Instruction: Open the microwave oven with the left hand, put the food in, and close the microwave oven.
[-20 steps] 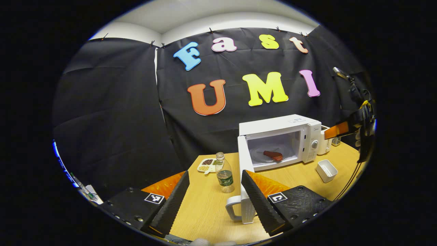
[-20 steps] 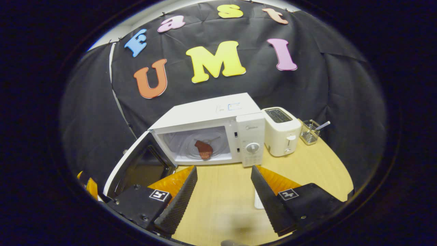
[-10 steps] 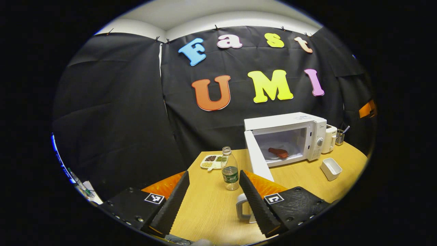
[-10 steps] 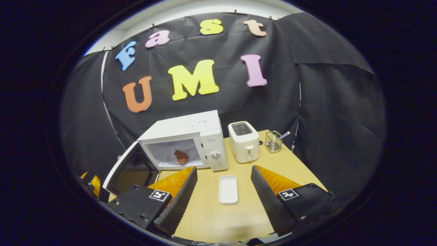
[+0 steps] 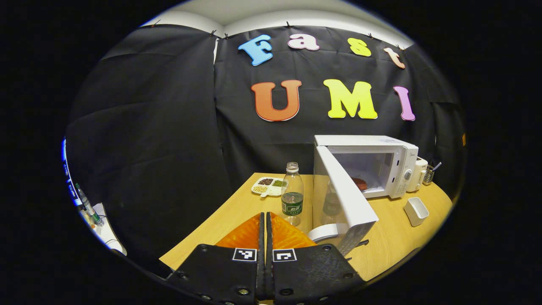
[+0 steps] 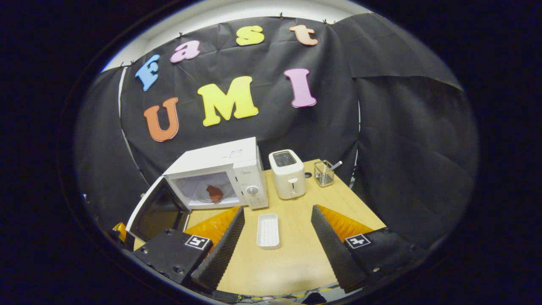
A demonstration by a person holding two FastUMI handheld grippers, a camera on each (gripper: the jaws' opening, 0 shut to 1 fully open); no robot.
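The microwave oven [image 6: 220, 176] stands on the table [image 6: 296, 258] with its door [image 5: 345, 203] swung out and the reddish food [image 6: 214, 193] inside. The left gripper [image 5: 265, 228] has its fingers clenched together on nothing, the door at its 2 o'clock. The right gripper [image 6: 277, 237] is spread wide and empty, with a white tray [image 6: 268, 231] lying between its fingers.

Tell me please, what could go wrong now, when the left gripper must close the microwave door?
1. The left gripper is shut, left of the open door; a push may slip off its handle.
2. The water bottle stands close beside the door; a wide move could tip it.
3. The white tray lies near the right gripper.
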